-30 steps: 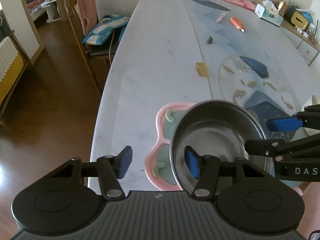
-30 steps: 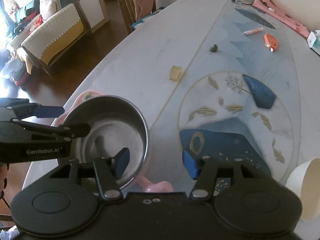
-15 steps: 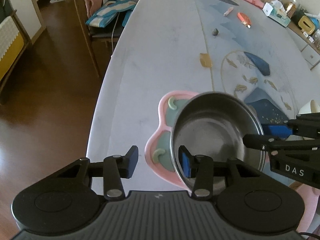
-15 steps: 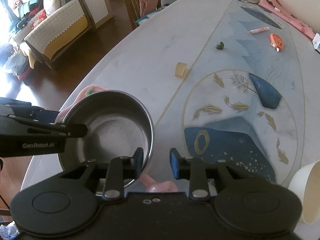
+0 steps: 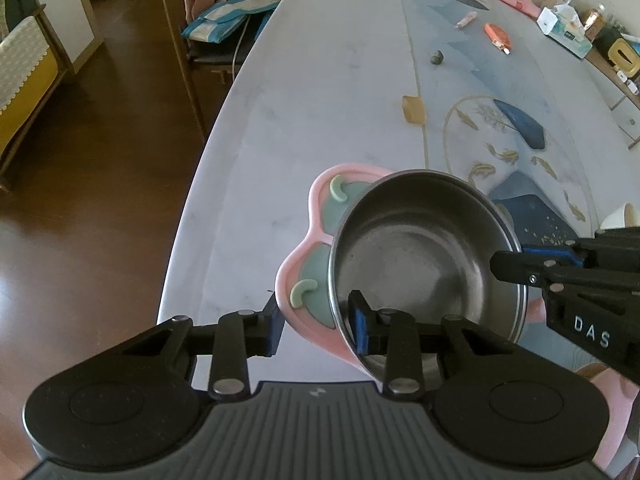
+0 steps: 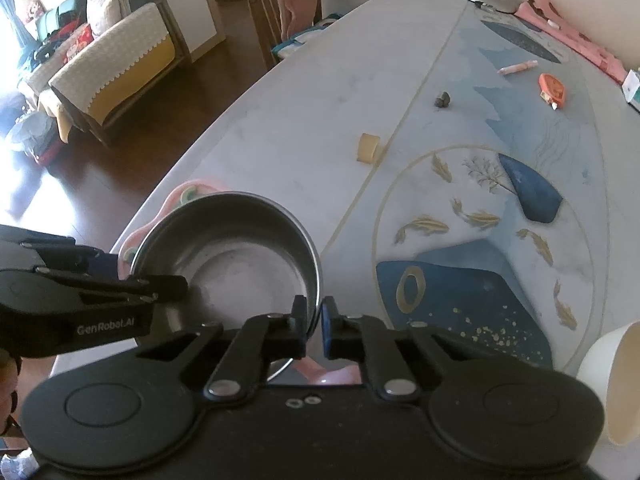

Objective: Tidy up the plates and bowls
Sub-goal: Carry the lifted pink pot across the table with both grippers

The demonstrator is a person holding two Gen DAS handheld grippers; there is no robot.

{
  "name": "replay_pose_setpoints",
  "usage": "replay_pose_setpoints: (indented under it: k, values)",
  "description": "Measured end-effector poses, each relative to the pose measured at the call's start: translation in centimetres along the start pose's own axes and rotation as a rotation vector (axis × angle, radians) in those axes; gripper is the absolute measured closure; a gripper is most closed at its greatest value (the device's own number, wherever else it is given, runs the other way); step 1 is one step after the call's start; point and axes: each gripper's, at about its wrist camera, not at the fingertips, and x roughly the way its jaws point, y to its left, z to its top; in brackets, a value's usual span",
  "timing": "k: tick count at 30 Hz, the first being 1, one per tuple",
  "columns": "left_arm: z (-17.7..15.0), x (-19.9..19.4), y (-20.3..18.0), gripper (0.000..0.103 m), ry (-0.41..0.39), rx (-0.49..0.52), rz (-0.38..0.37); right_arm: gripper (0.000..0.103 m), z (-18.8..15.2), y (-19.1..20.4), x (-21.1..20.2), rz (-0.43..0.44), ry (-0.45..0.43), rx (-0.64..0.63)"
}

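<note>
A steel bowl (image 5: 424,252) rests on a pink divided plate (image 5: 316,264) near the table's front left edge. My right gripper (image 6: 314,324) is shut on the bowl's near rim (image 6: 316,280); it also shows at the right of the left wrist view (image 5: 536,260). My left gripper (image 5: 316,326) straddles the bowl's rim and the plate's edge, one finger inside the bowl, one outside, with a gap between the pads. It also shows at the left of the right wrist view (image 6: 132,280). A cream bowl (image 6: 608,376) lies on its side at the right.
A tape roll (image 6: 368,146), a dark lump (image 6: 442,101), an orange tape dispenser (image 6: 552,88) and a pink tube (image 6: 518,67) lie farther along the table (image 5: 304,120). A chair (image 5: 208,40) stands at the left edge. A tissue box (image 5: 564,28) sits far right.
My right gripper closed from wide open onto the bowl's near rim. My left gripper narrowed around the bowl's rim and the plate's edge. Both views drew slightly closer to the bowl.
</note>
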Motion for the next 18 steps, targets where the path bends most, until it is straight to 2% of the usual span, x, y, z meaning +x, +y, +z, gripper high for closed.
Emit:
replay_pose_setpoints:
  k: [9,18]
  values:
    - [0.3,-2.0,-1.1,0.072,-0.046,0.032,0.015,0.096,0.4,-0.5,-2.3,-0.017,-0.030,0.055]
    - [1.0,-5.1,-4.6,0.072,-0.089,0.086,-0.007,0.097,-0.5,-2.6,-6.6,-0.043,-0.073,0.110]
